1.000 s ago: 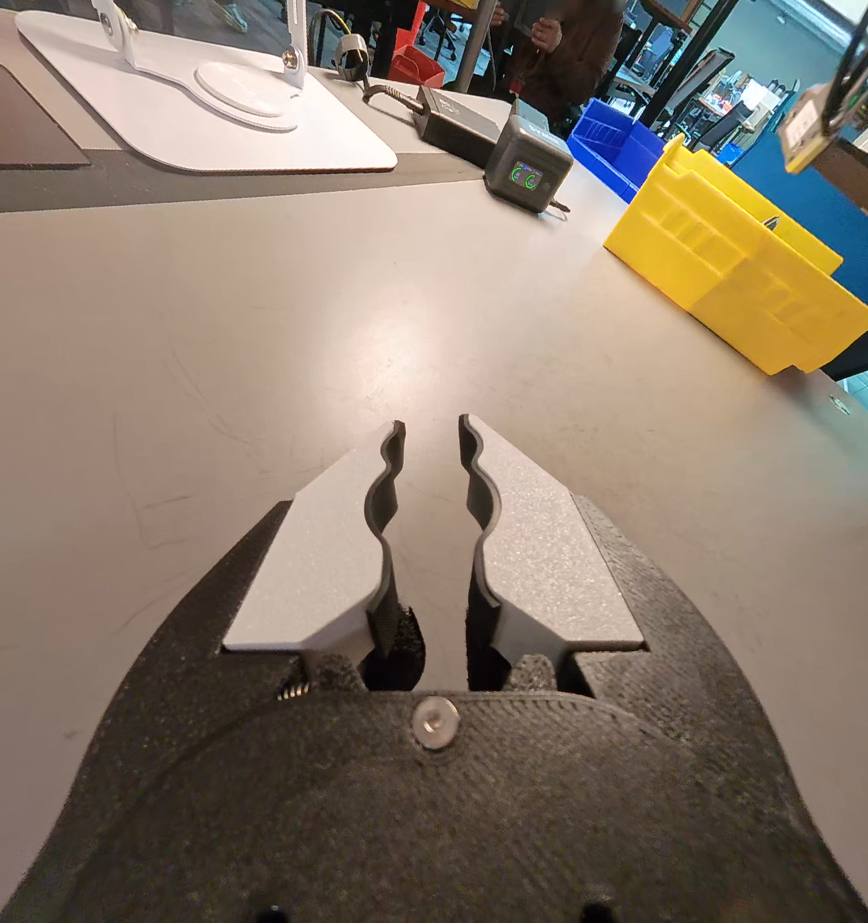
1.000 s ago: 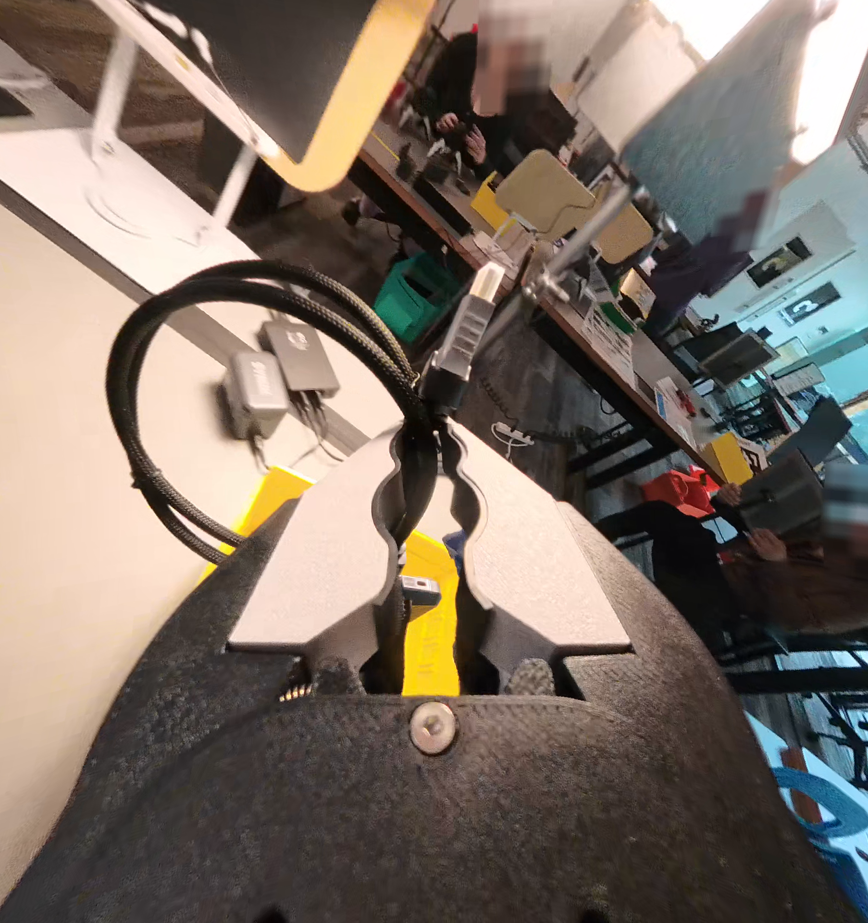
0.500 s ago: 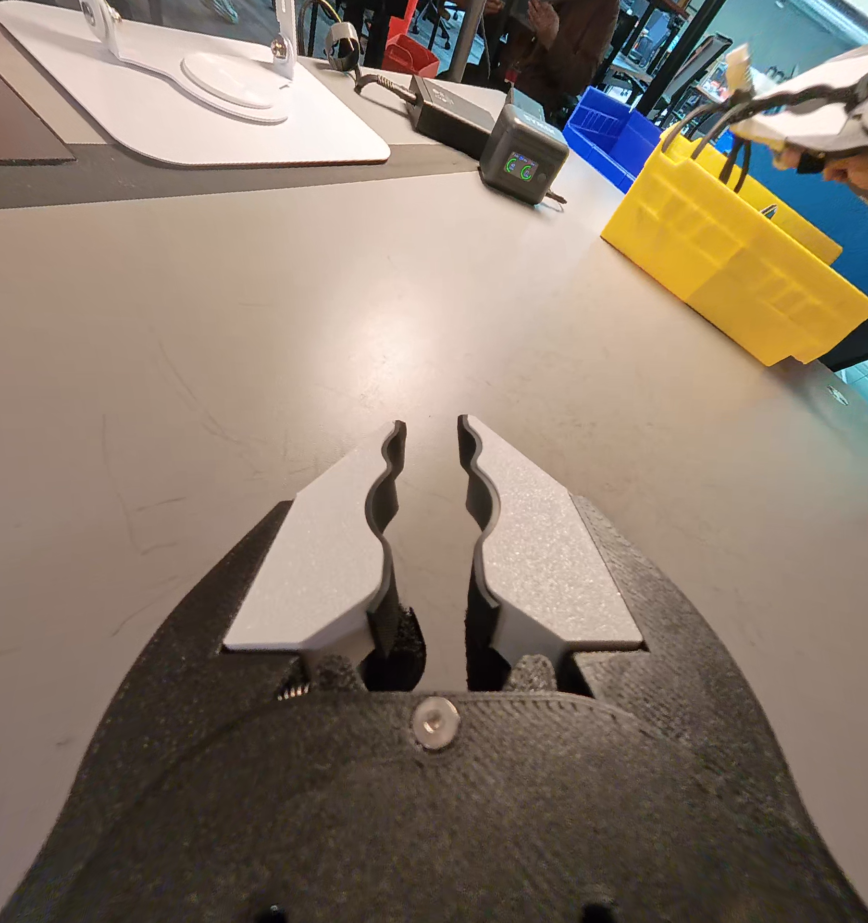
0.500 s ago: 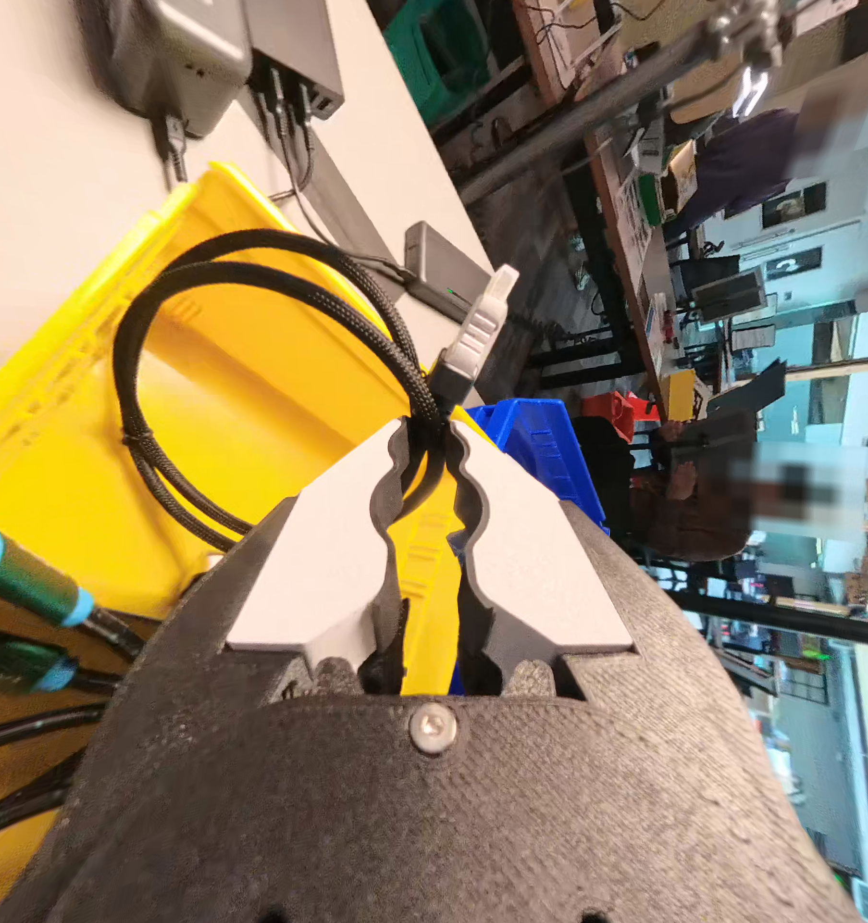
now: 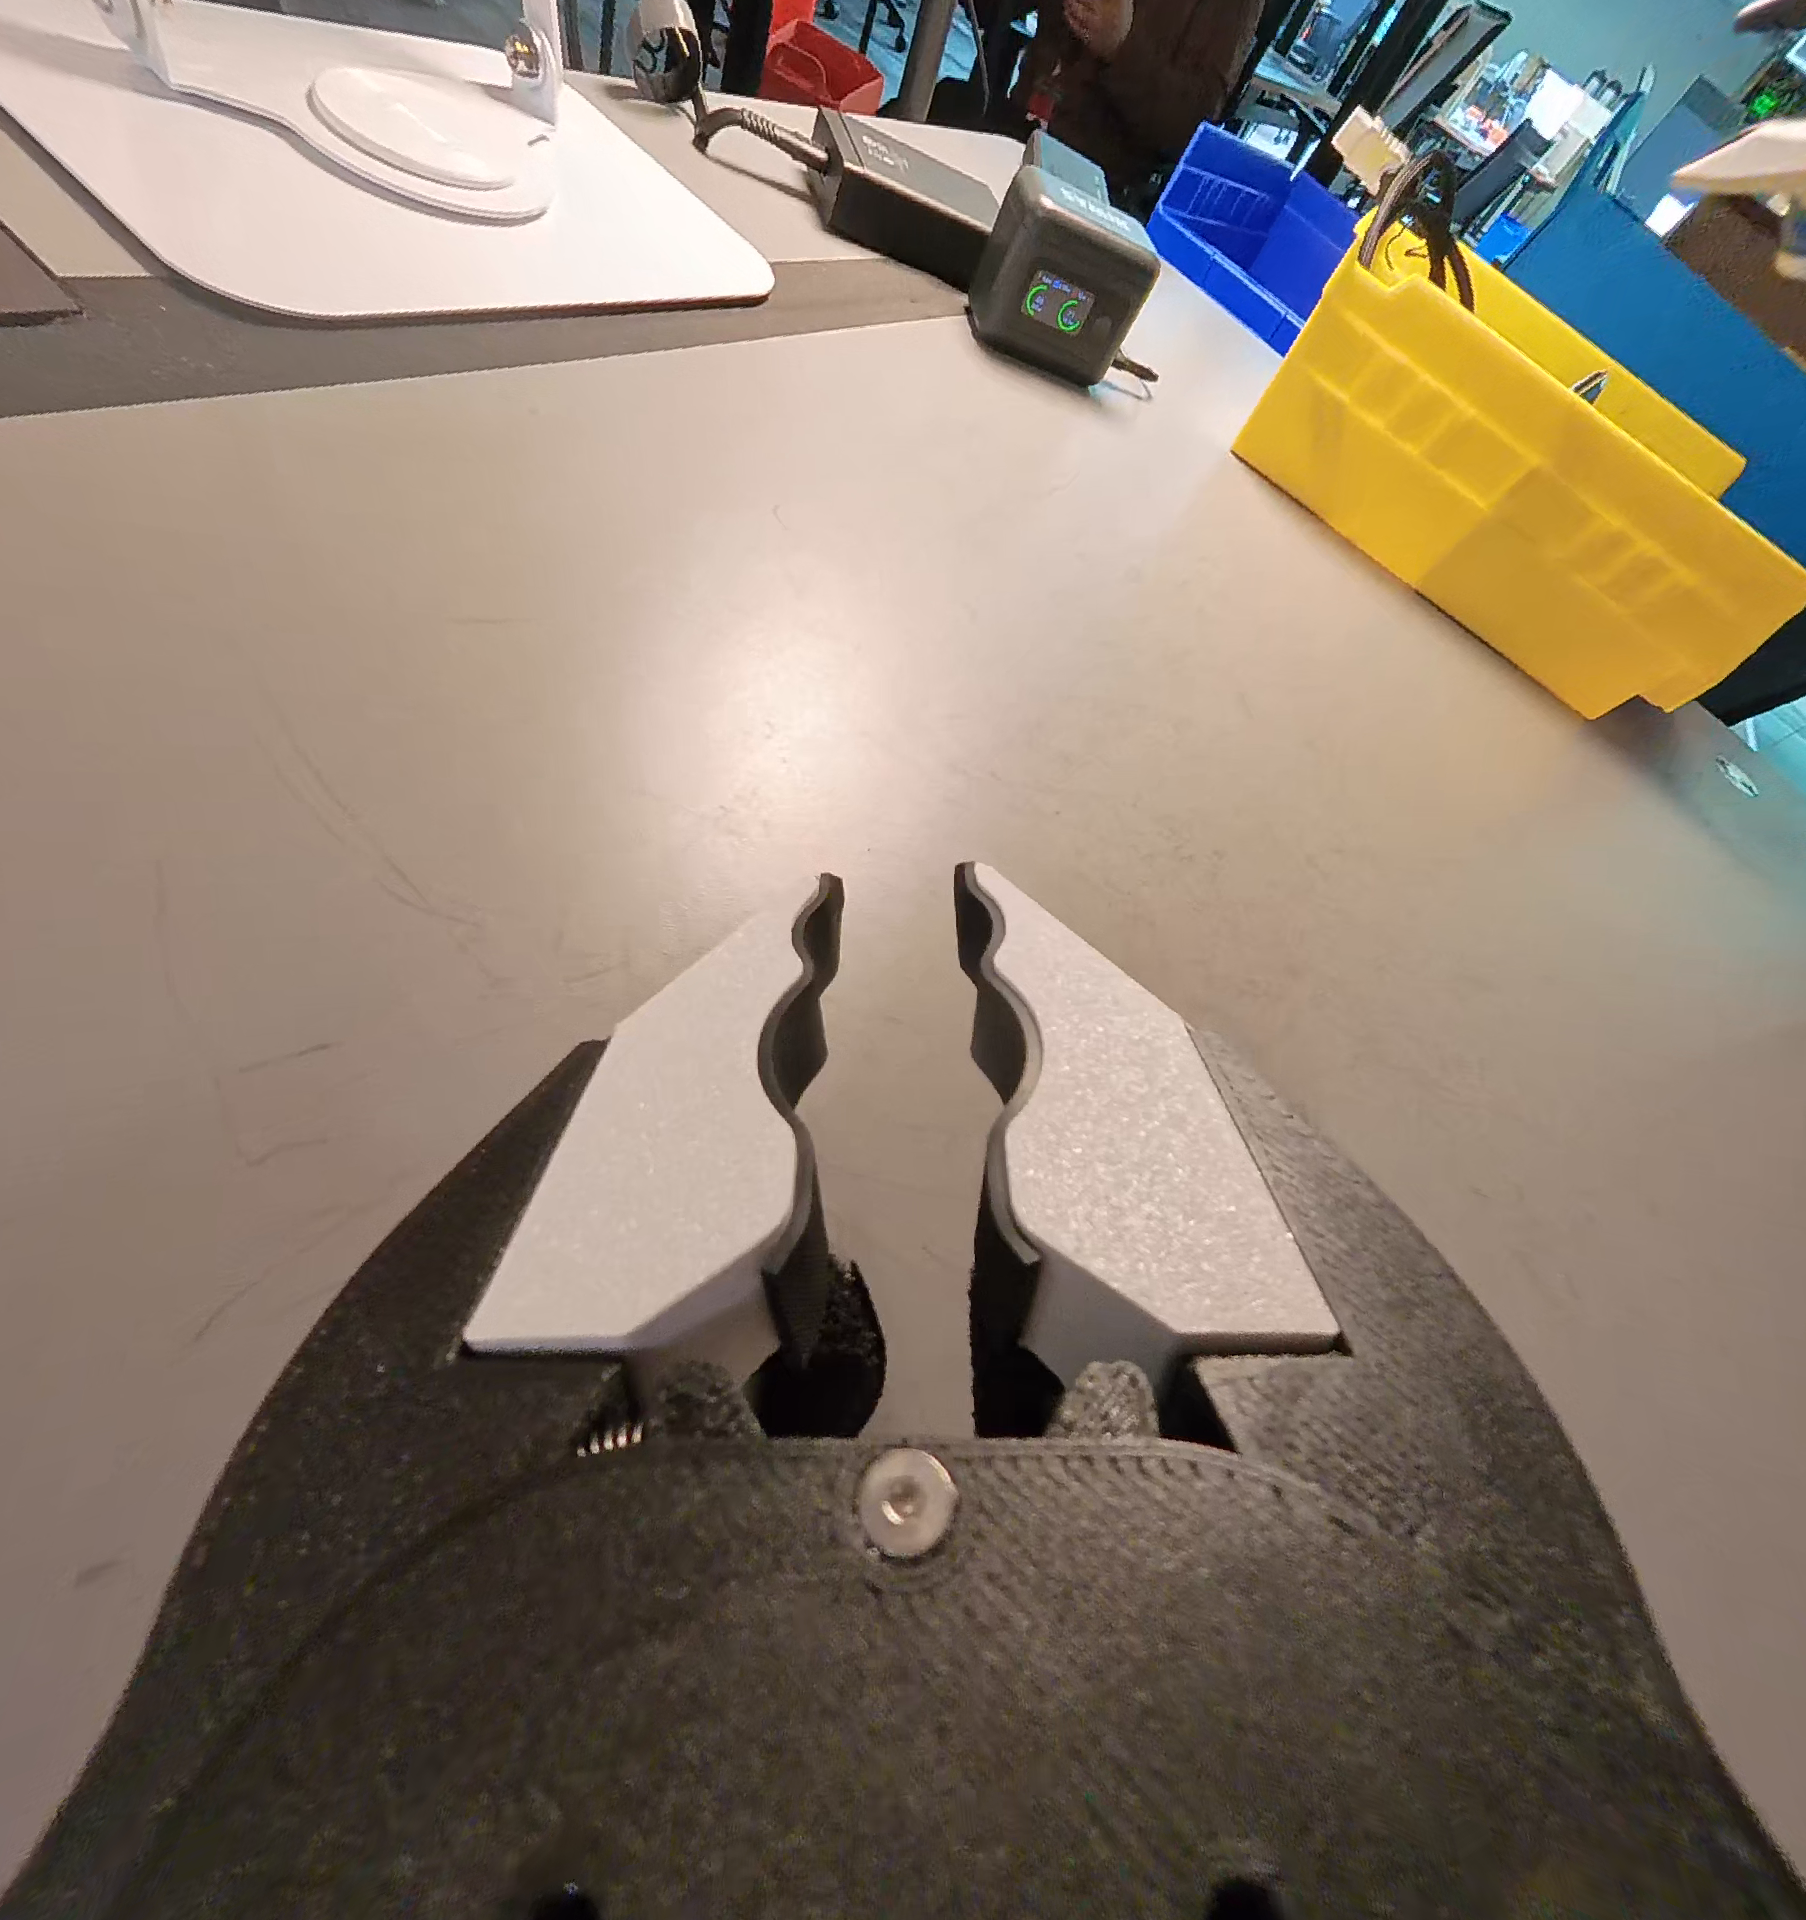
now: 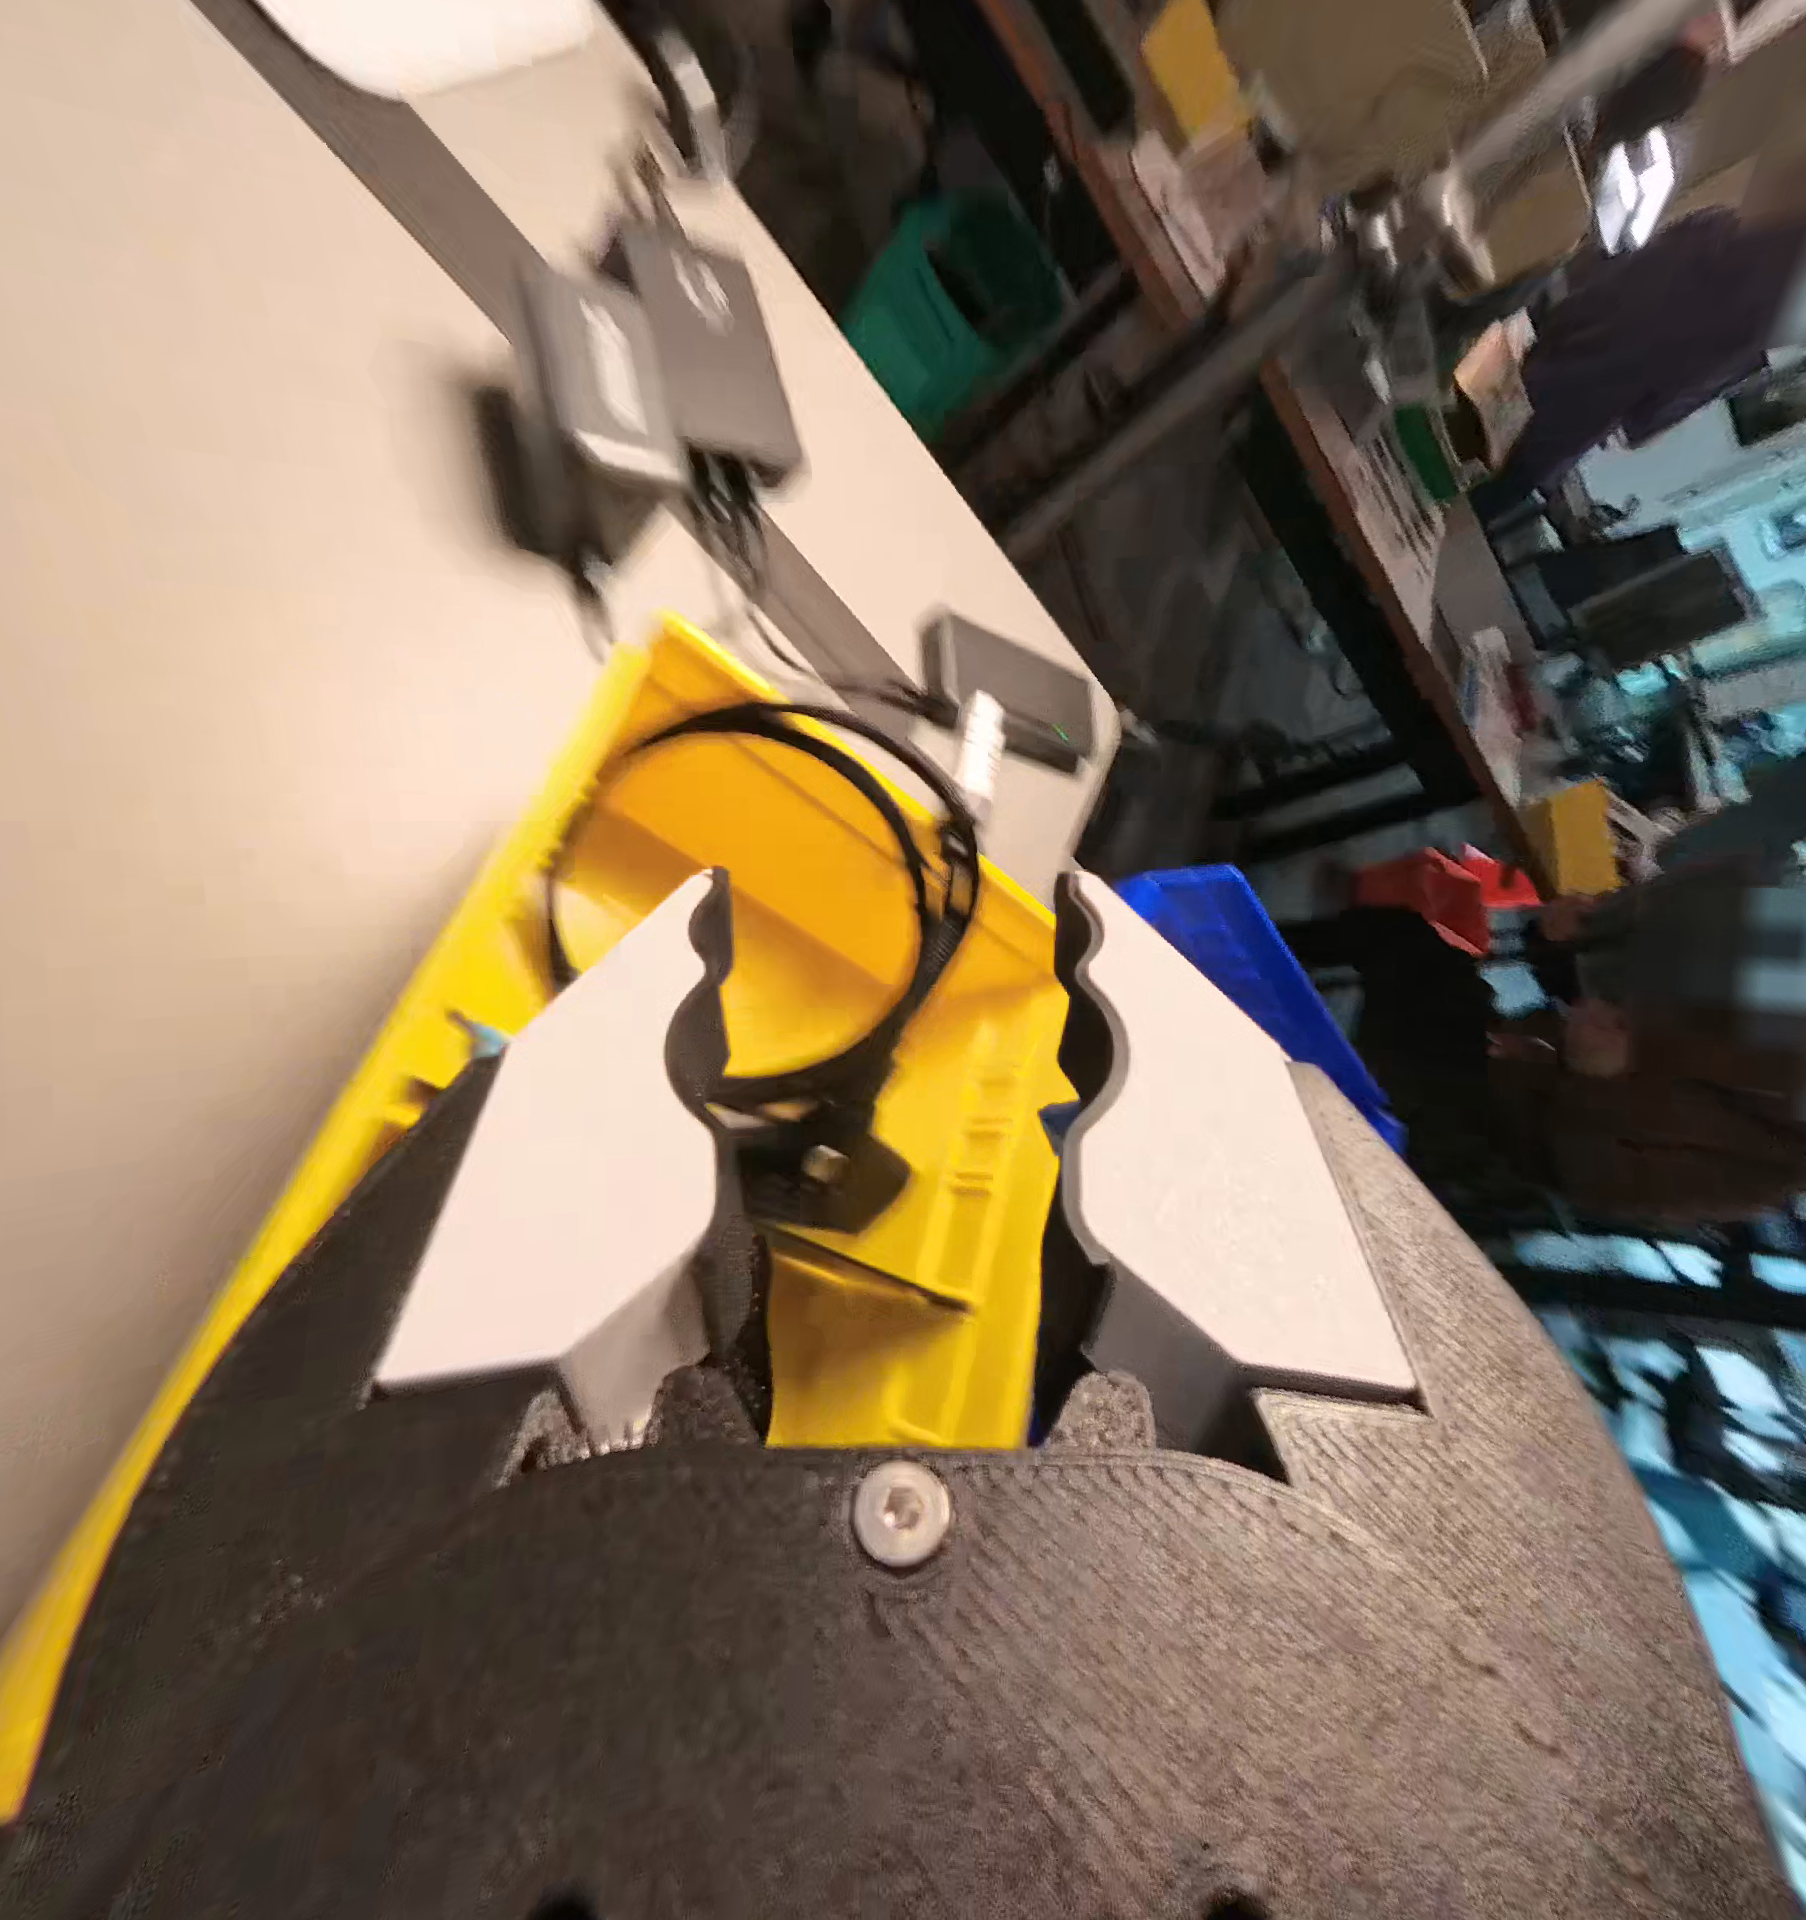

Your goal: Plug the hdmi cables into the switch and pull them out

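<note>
The right gripper (image 6: 888, 894) hung over the yellow bin (image 6: 878, 1226), jaws spread wide and empty; the coiled HDMI cable (image 6: 920, 883) lay inside. The left gripper (image 5: 897, 883) hovered above the bare surface (image 5: 670, 623), jaws slightly parted. No switch showed; the task seemed finished.

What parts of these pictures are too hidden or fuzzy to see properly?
- Black cable, right wrist view: its lower end sits behind the right gripper; motion blur hides whether it has landed in the yellow bin.
- Yellow bin, left wrist view: its wall hides its inside.
- Switch: not visible in either view.
</note>
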